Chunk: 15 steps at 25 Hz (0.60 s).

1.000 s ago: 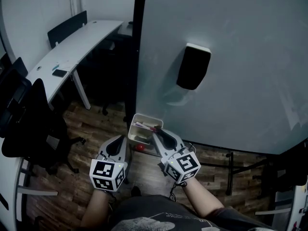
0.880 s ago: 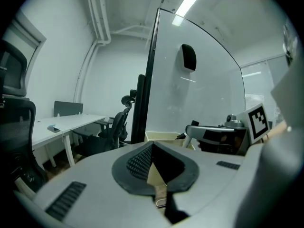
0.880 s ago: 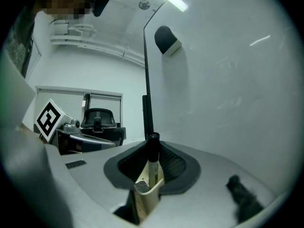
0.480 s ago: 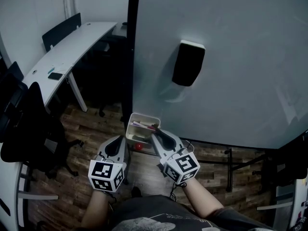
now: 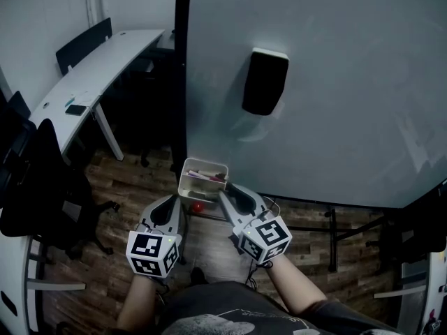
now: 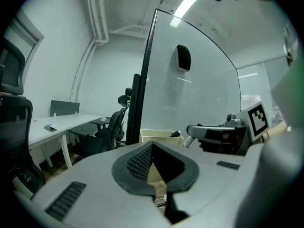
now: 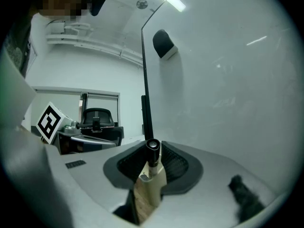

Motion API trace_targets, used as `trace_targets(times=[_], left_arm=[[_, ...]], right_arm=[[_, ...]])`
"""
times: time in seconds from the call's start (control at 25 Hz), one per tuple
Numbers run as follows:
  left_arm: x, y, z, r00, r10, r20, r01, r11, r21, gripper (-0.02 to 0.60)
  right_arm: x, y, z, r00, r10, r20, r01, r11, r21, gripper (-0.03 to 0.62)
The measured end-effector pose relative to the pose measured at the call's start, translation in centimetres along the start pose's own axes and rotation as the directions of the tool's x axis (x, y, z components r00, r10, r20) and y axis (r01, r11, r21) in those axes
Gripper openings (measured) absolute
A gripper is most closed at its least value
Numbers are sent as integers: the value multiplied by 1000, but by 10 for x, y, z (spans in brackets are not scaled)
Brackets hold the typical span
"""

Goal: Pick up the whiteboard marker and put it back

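The whiteboard (image 5: 349,82) fills the right and middle of the head view. Its black left edge runs down to the wooden floor (image 5: 129,181), and its right side is cut off by the picture. Left of that edge, a long white worktop (image 5: 98,65) stands against the wall, and a black office chair (image 5: 38,187) crowds the floor in front of it. The only open strip of floor lies between the chair and the board.

A black eraser (image 5: 265,81) sits on the board's face, well above its lower edge. At the board's lower left corner is a cream tray (image 5: 199,189) with pens in it; how it is fixed there cannot be made out.

The right tongs (image 5: 225,195) point at the tray's near right corner and are clamped on the whiteboard marker (image 7: 152,151), black cap outward. The left tongs (image 5: 172,202) hang just beside them, pads together and empty.

A small red object (image 5: 199,206) shows below the tray, unclear. A phone (image 5: 75,109) lies near the worktop's front edge.
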<state>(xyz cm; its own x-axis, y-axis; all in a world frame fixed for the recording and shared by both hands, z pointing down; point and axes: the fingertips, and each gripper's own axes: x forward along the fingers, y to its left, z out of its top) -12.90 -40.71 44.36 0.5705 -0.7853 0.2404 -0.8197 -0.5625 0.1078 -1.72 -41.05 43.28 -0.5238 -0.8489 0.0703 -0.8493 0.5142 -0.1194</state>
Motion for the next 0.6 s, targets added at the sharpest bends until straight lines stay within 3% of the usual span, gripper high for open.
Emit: trace_targets(times=[0.6], left_arm=[[-18, -20, -2, 998, 67, 12, -67, 998, -5, 14]], right_arm=[[-27, 0, 4, 999, 41, 15, -41, 999, 30, 129]])
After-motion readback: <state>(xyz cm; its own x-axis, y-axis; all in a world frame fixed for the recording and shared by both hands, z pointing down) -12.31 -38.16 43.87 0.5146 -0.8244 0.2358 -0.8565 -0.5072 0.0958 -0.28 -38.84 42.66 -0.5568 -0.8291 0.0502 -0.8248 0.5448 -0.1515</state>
